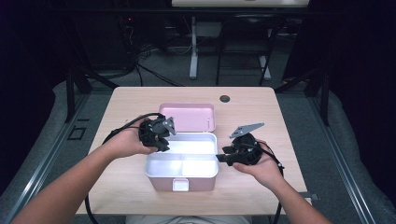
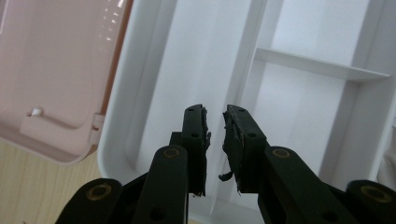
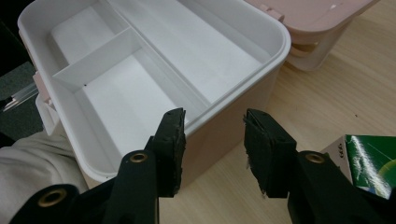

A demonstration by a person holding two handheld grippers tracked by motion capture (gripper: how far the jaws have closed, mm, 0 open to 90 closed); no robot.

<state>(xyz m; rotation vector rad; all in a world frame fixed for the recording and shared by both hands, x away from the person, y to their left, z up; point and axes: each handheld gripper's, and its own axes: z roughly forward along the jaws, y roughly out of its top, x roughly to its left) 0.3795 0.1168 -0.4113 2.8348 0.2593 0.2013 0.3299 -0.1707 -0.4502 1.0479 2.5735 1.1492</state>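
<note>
Pink-and-white plastic box (image 1: 182,172) sits open at the middle of the wooden table (image 1: 126,191) in the high view, its pink lid (image 1: 189,116) flipped back flat behind it, white divided tray facing up. Left gripper (image 1: 161,133) hangs over the box's back-left corner, held in the person's left hand (image 1: 123,142). Right gripper (image 1: 226,156) sits just beside the box's right wall, in the right hand (image 1: 261,168), jaws pointing at the box.

Left gripper view: left gripper (image 2: 215,126) looks down into the white tray (image 2: 299,107), jaws narrow, small gap, nothing between them. Worn pads (image 2: 233,140) look ragged. Long compartment lies under the jaws, cross divider to the right. Pink lid (image 2: 56,70) at left, hinged to the box edge, wood below it.

Right gripper view: right gripper (image 3: 214,135) has jaws moderately apart, nothing between them, left jaw over the box rim (image 3: 233,100), right jaw over bare table (image 3: 317,93). Box (image 3: 154,60) is empty, three compartments visible. Pink lid (image 3: 317,18) at top right. A green-and-white carton (image 3: 369,161) pokes in at the right edge, what it is I can't tell. Pale sleeve or cloth (image 3: 28,163) at lower left.
</note>
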